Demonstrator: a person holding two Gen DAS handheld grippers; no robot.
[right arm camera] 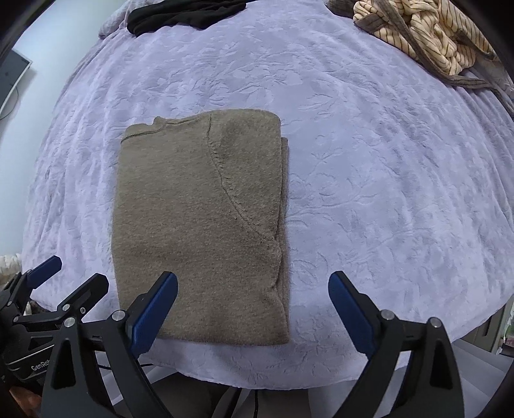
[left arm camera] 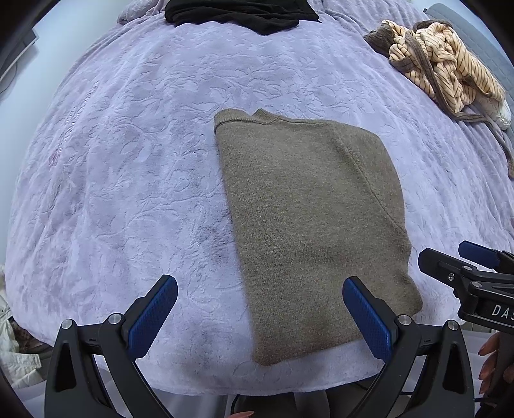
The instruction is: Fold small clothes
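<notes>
A brown knit sweater (left arm camera: 308, 218) lies flat on the lilac bedspread (left arm camera: 128, 160), folded lengthwise into a long rectangle with the collar at the far end. It also shows in the right wrist view (right arm camera: 199, 225). My left gripper (left arm camera: 260, 315) is open and empty, above the sweater's near left edge. My right gripper (right arm camera: 252, 308) is open and empty, above the sweater's near right edge. The right gripper shows at the right edge of the left wrist view (left arm camera: 449, 260). The left gripper shows at the left edge of the right wrist view (right arm camera: 74, 273).
A crumpled cream striped garment (left arm camera: 440, 64) with brown trim lies at the far right of the bed, also in the right wrist view (right arm camera: 427, 35). A black garment (left arm camera: 237, 14) lies at the far edge. The bedspread's (right arm camera: 385, 160) near edge runs just below the grippers.
</notes>
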